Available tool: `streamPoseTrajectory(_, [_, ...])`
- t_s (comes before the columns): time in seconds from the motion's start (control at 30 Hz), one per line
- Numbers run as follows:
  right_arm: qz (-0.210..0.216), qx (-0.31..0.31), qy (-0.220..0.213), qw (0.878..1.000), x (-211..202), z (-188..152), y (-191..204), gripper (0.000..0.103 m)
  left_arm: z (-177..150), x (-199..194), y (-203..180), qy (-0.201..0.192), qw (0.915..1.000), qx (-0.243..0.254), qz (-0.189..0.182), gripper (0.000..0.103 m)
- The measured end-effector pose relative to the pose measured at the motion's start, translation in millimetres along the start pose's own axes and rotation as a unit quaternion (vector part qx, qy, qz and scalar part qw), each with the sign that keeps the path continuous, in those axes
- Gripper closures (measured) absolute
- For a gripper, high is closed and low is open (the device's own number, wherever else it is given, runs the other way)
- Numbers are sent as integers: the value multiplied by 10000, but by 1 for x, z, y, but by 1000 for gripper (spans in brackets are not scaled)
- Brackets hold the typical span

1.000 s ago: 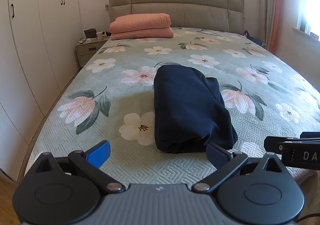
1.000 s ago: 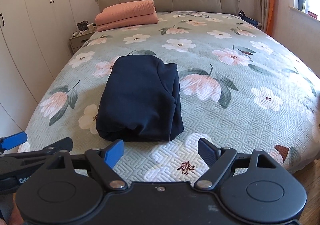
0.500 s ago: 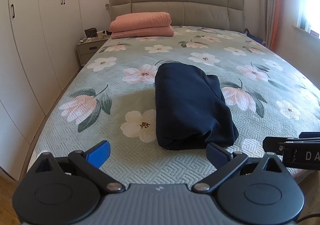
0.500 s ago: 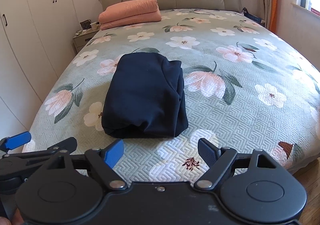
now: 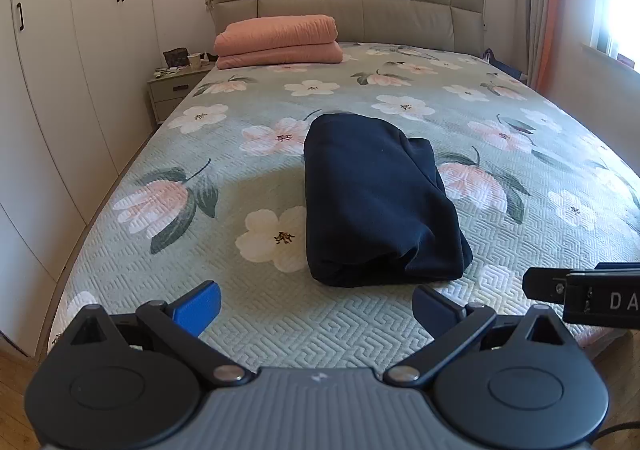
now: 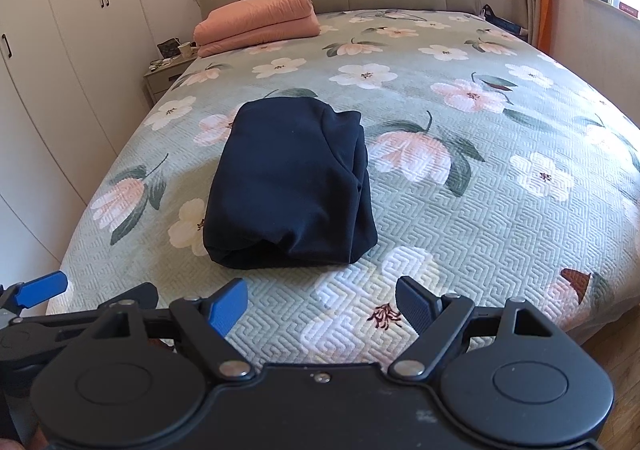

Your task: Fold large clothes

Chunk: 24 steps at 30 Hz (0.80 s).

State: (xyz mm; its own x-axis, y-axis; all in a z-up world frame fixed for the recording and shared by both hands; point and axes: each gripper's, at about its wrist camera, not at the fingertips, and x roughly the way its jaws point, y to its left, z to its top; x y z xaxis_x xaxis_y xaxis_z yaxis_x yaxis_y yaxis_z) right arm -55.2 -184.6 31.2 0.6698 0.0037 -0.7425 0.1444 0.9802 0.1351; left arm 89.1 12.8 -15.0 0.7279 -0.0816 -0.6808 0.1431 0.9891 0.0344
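A dark navy garment [image 5: 372,202] lies folded into a thick rectangle on the floral bedspread [image 5: 248,166], near the foot of the bed; it also shows in the right wrist view [image 6: 288,186]. My left gripper [image 5: 316,308] is open and empty, held back from the garment's near edge over the foot of the bed. My right gripper [image 6: 322,304] is open and empty, also short of the garment. The right gripper's body [image 5: 584,296] shows at the right edge of the left wrist view. The left gripper's blue fingertip [image 6: 40,288] shows at the left edge of the right wrist view.
A folded pink blanket [image 5: 278,40] lies by the padded headboard [image 5: 348,6]. A nightstand [image 5: 176,84] with small items stands left of the bed. White wardrobes [image 5: 72,62] line the left wall. A curtain and window [image 5: 600,10] are on the right. Wooden floor [image 6: 612,342] lies below the bed's foot.
Both grippers have drawn back and risen slightly, so the garment sits farther from the fingertips. The garment has not moved. Both grippers stay open.
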Motion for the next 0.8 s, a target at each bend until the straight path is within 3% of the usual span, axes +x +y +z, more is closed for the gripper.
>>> streamPoseTrajectory(0.8, [27, -85, 8, 10000, -2, -4, 2, 7, -4, -5, -1, -173, 9997, 134, 142, 0])
